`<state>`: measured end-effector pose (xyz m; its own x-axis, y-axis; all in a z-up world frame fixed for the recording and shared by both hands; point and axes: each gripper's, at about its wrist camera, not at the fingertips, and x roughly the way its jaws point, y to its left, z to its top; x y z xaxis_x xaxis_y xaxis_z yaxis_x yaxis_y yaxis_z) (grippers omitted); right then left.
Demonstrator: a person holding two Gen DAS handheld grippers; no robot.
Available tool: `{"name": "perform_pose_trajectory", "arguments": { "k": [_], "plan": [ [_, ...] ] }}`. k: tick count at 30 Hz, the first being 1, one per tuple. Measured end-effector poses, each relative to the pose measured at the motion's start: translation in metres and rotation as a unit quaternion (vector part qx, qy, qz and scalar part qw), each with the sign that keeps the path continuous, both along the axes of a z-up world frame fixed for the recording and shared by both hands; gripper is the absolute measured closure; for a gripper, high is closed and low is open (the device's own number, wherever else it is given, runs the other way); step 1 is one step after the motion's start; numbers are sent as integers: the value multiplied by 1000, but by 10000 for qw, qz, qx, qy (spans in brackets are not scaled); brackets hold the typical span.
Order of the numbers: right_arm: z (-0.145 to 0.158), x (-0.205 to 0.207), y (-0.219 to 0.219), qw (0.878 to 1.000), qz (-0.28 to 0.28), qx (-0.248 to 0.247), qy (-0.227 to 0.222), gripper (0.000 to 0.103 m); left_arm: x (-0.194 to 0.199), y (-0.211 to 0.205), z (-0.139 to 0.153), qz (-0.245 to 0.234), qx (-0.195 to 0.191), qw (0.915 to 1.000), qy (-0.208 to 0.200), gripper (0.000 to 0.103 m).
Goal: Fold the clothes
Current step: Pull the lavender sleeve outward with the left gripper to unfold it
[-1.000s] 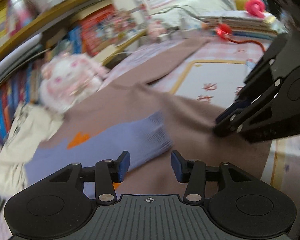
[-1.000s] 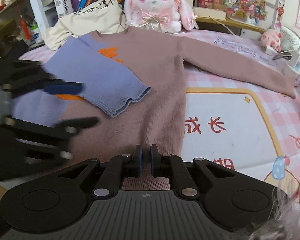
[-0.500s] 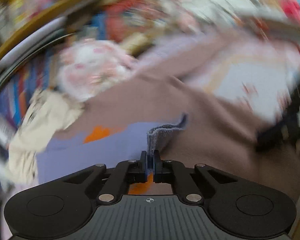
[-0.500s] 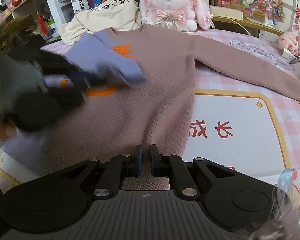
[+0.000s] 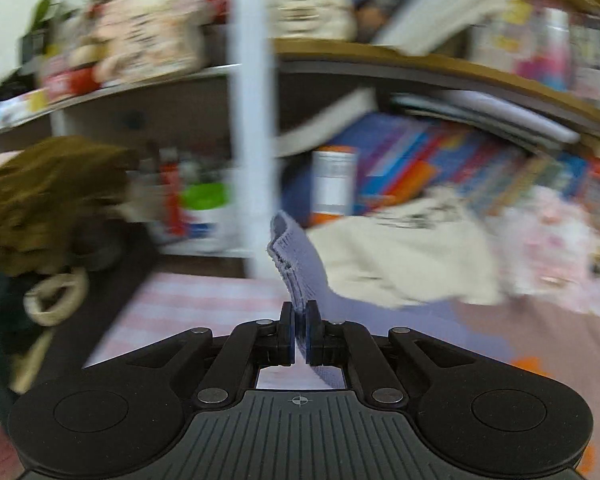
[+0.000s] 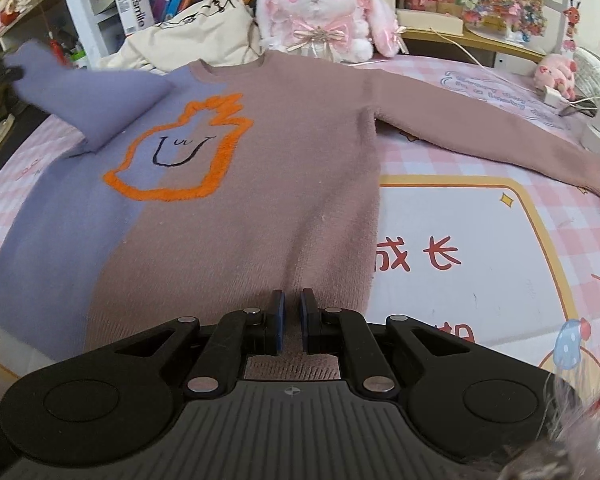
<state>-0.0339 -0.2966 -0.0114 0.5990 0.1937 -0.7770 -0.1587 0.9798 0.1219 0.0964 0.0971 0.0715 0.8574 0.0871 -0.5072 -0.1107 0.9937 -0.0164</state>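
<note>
the purple sleeve [image 6: 88, 92], lying folded across the sweater [image 6: 260, 168] chest a second ago, is now being held up and out to the sweater's left by the left gripper [image 5: 299, 334], whose fingers are pinched tight on the ribbed cuff [image 5: 290, 264]. the orange outline on the chest, half covered earlier, is being shown whole. the sleeve is thus being unfolded rather than tucked in, so the fold is judged to be being redone or the garment spread flat; which of these cannot be told.

the right gripper [image 6: 291, 322] is being kept low at the hem, as before, its fingers narrowly apart, and whether hem cloth is being pinched cannot be told. the sweater is lying face up on the pink mat [image 6: 480, 240], brown sleeve [image 6: 500, 140] stretched out.

no containers are being seen clearly; the shelves [image 6: 100, 8] are holding books.
</note>
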Motion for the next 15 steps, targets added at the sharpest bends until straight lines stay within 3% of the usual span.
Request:
{"name": "perform_pose_trajectory", "arguments": {
  "k": [6, 15],
  "plan": [
    [0, -1, 6, 9998, -191, -102, -18, 96, 14, 75, 2, 941, 13, 9956, 19, 98],
    [0, -1, 12, 9991, -349, -224, -16, 95, 10, 121, 1, 1516, 38, 9884, -1, 98]
  ]
}}
